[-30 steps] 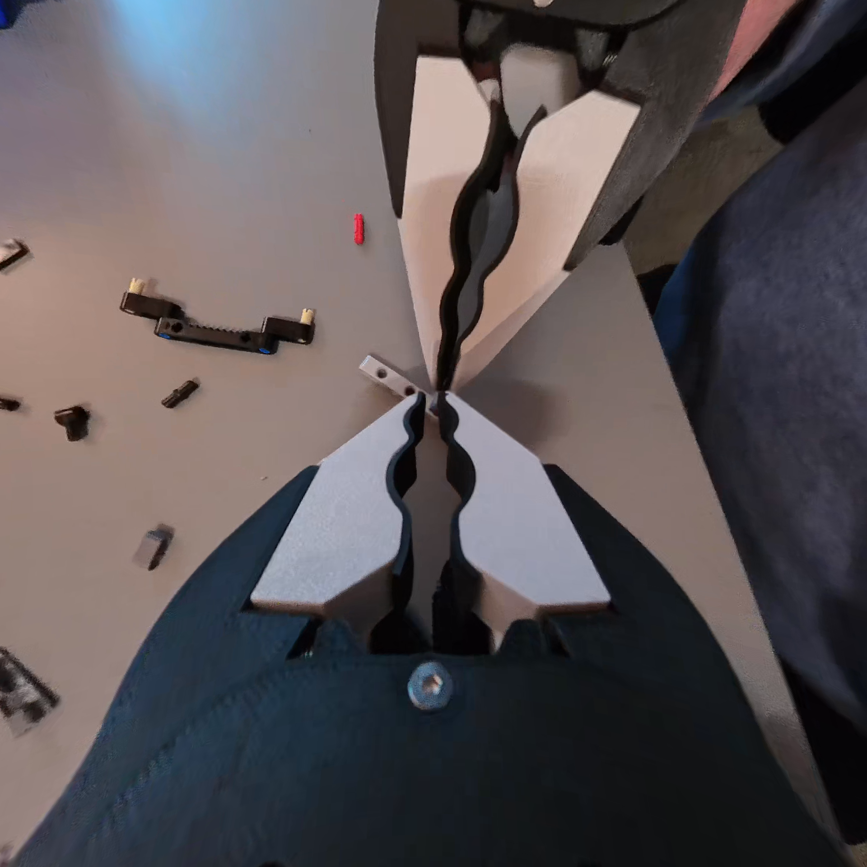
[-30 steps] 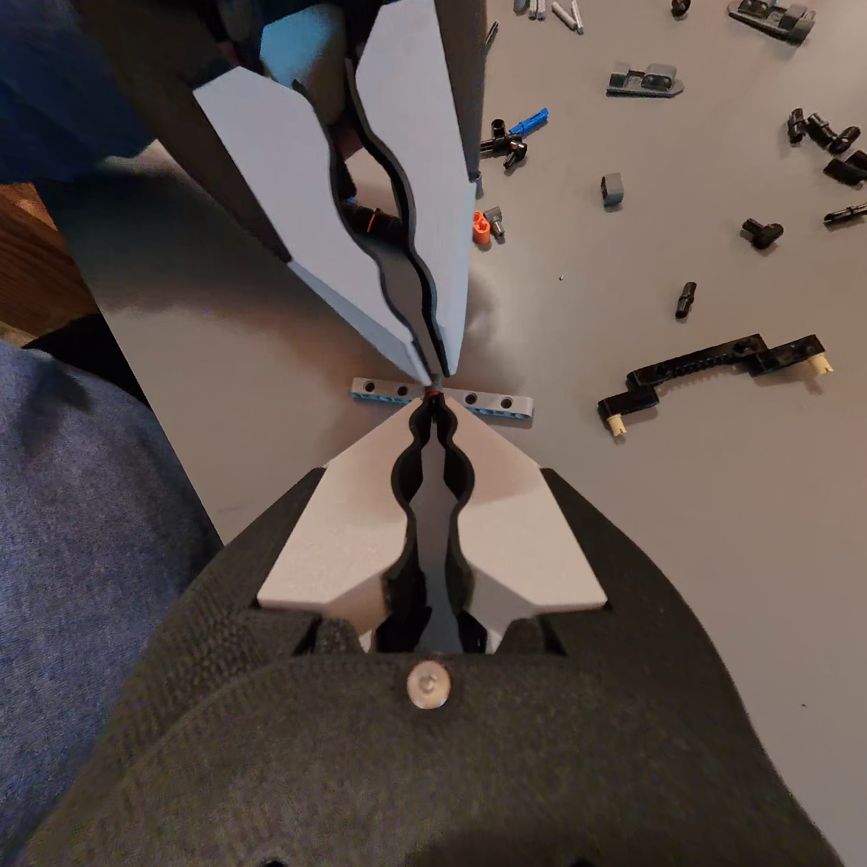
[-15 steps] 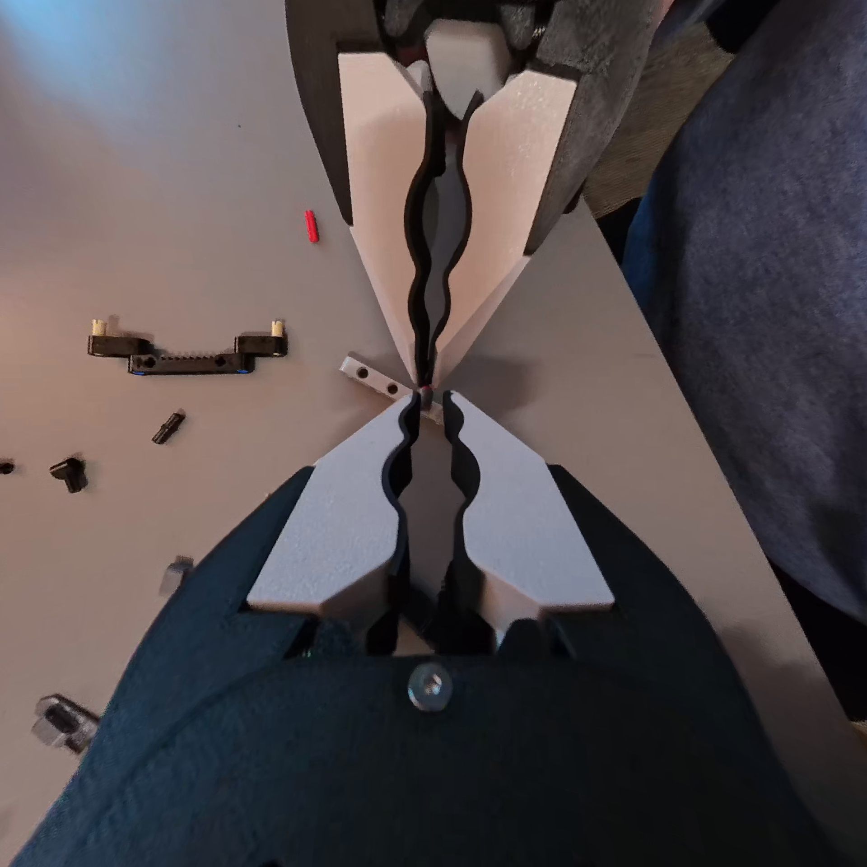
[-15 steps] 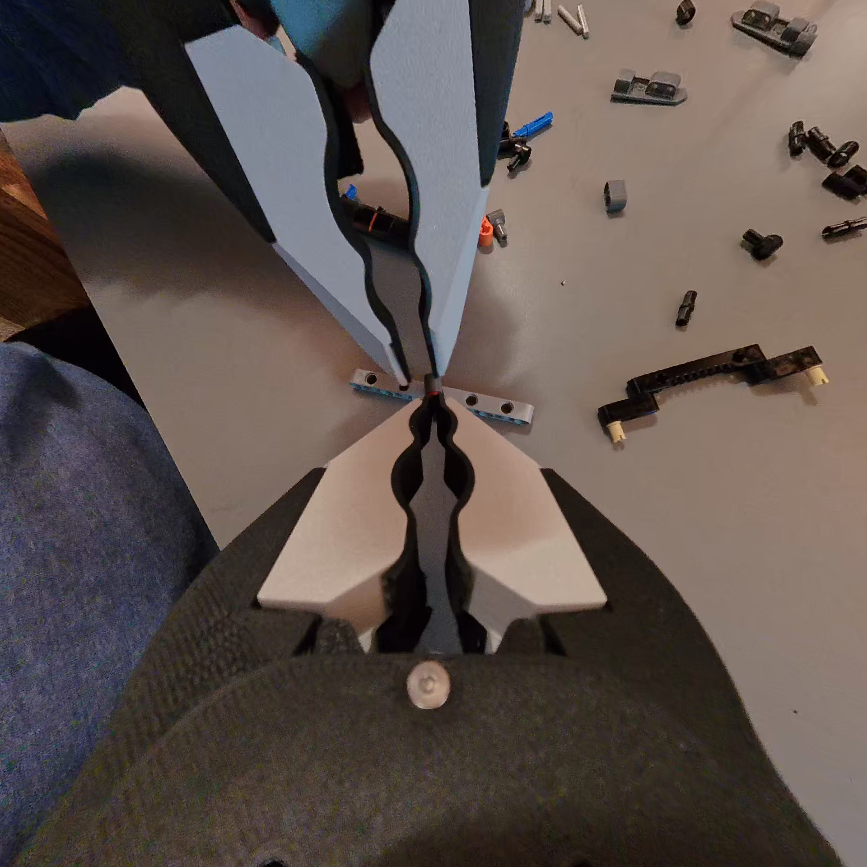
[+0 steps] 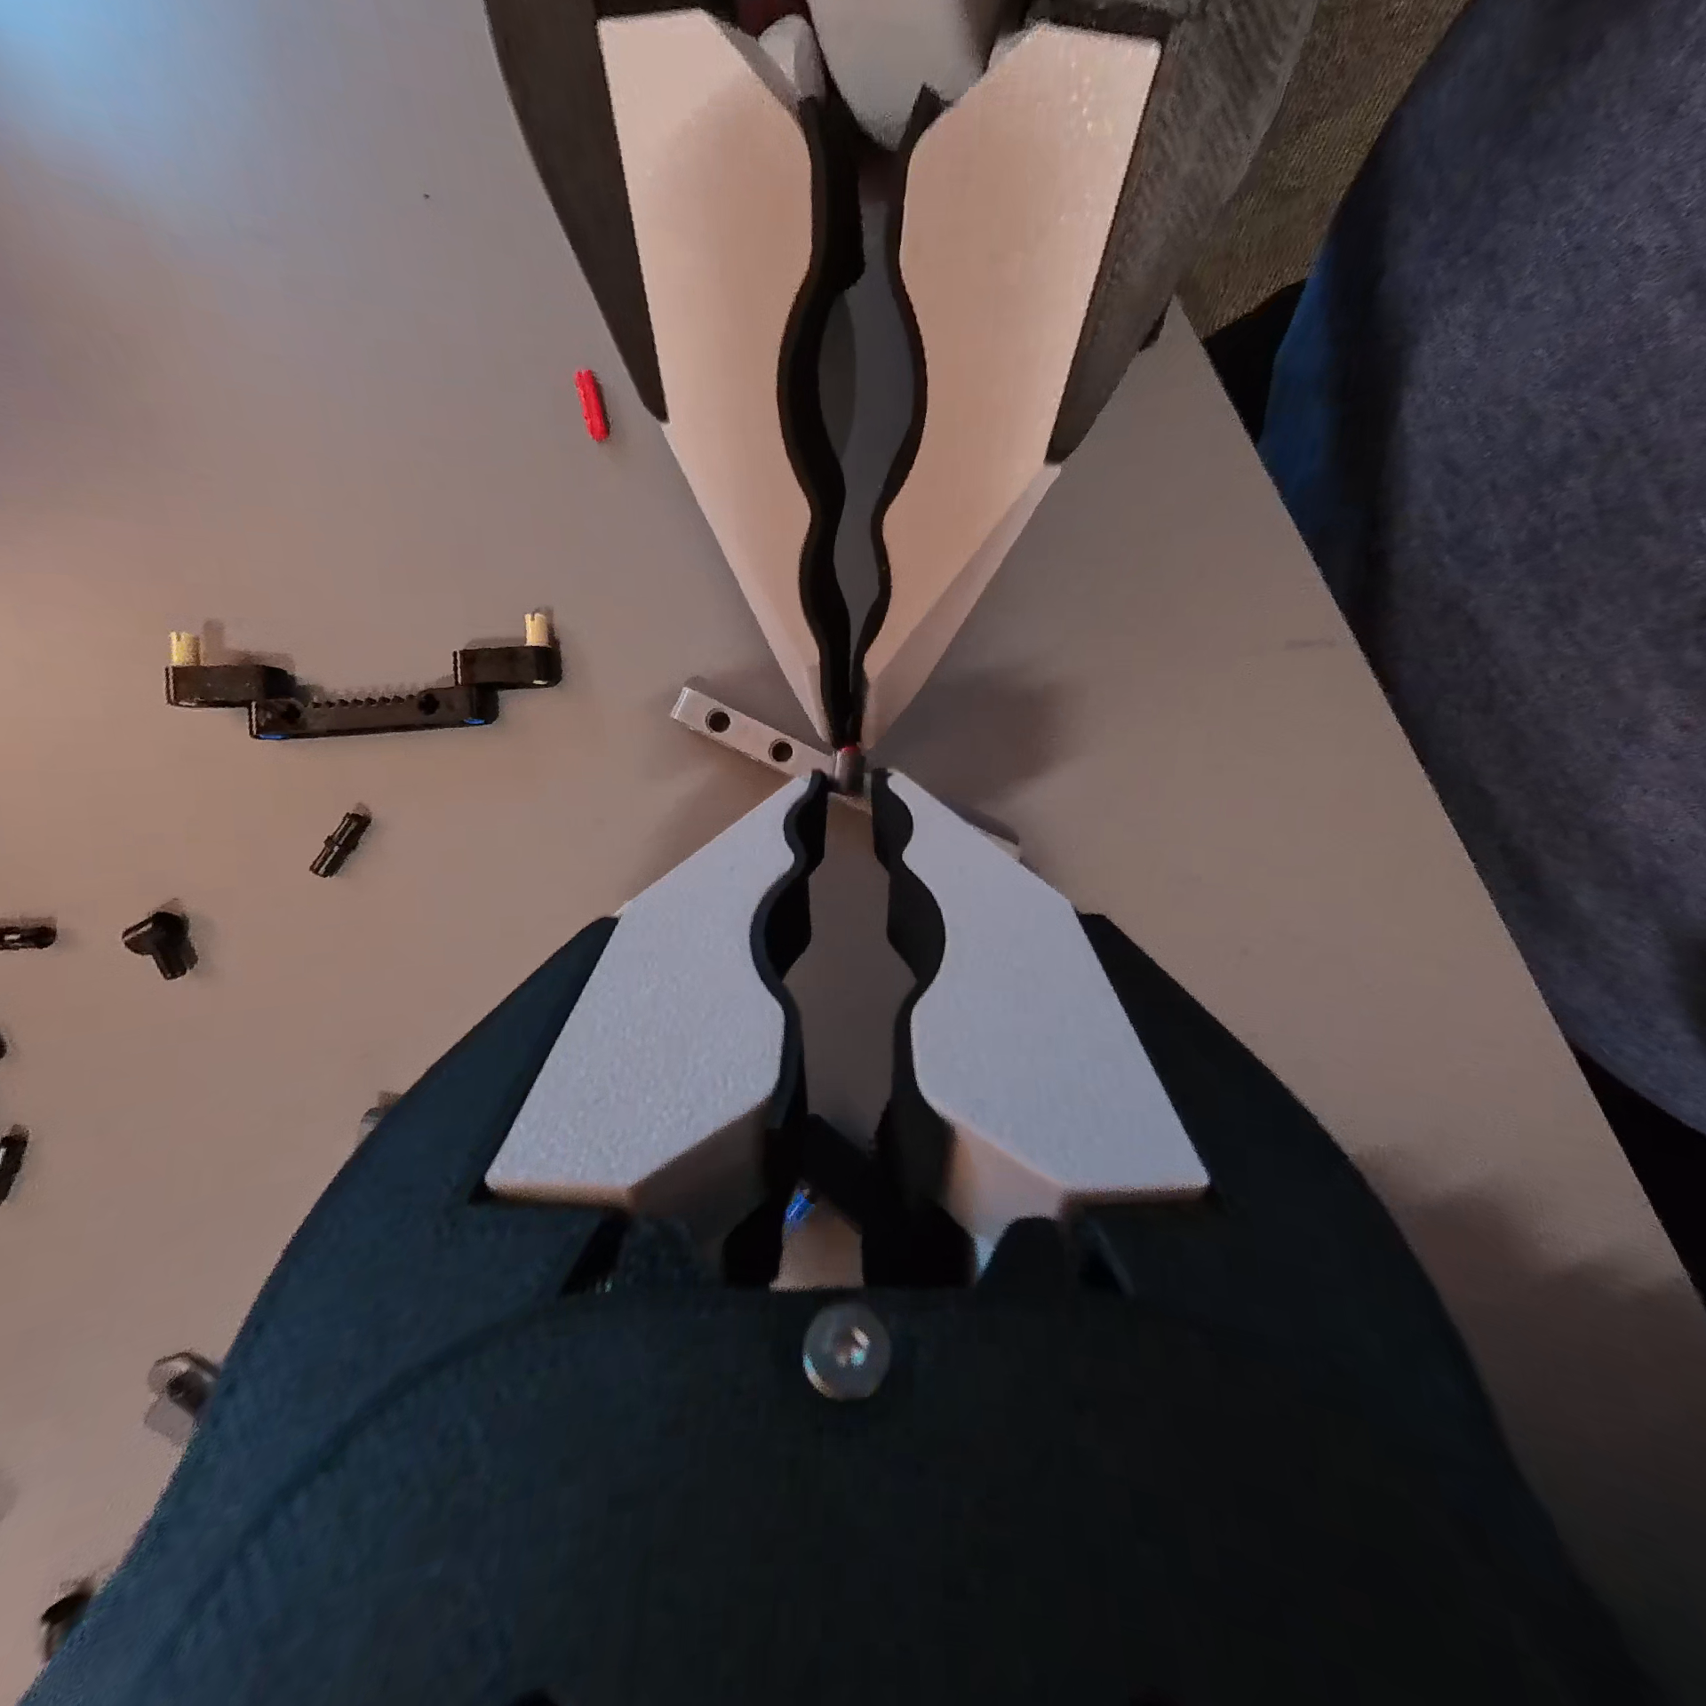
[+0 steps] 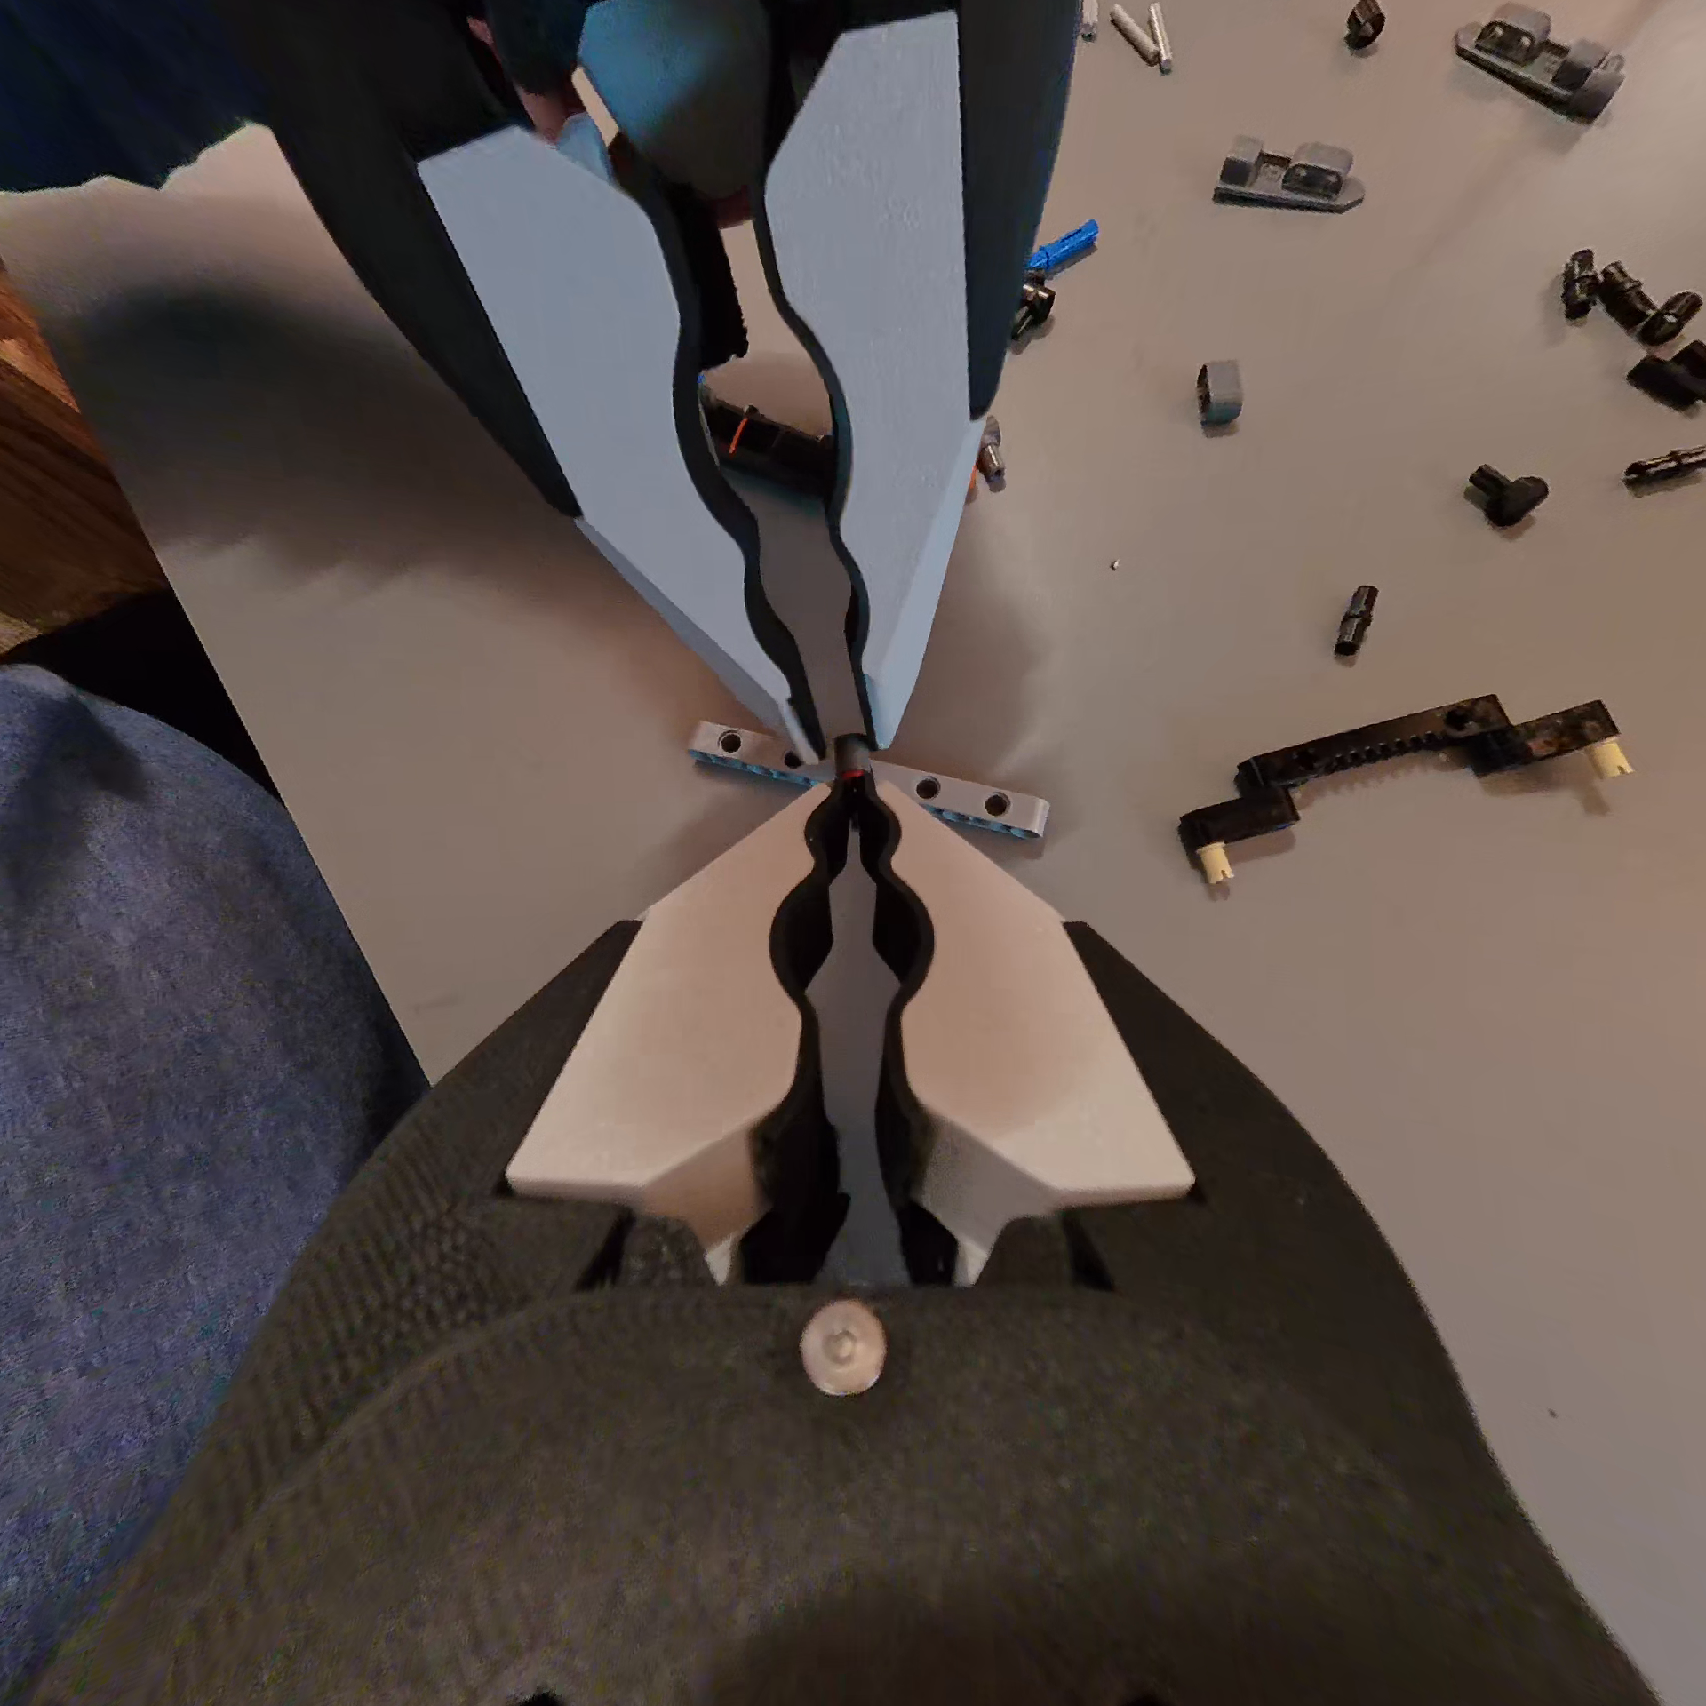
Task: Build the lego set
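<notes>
In the left wrist view, the left gripper [image 5: 842, 796] has its tips slightly parted around a small dark grey bush [image 5: 847, 764], while the right gripper [image 5: 842, 715] comes from opposite with tips pinched on a red pin [image 5: 846, 744] entering that bush. A grey beam [image 5: 738, 729] lies on the bench [image 5: 1154, 738] beneath. A black rack assembly [image 5: 365, 683] lies well to the side.

In the right wrist view, the right gripper [image 6: 849, 801] clamps the red pin [image 6: 853, 774]; the left gripper [image 6: 842, 734] flanks the bush [image 6: 851, 750], and I cannot tell whether it presses it. The beam [image 6: 960, 798] crosses behind them.
</notes>
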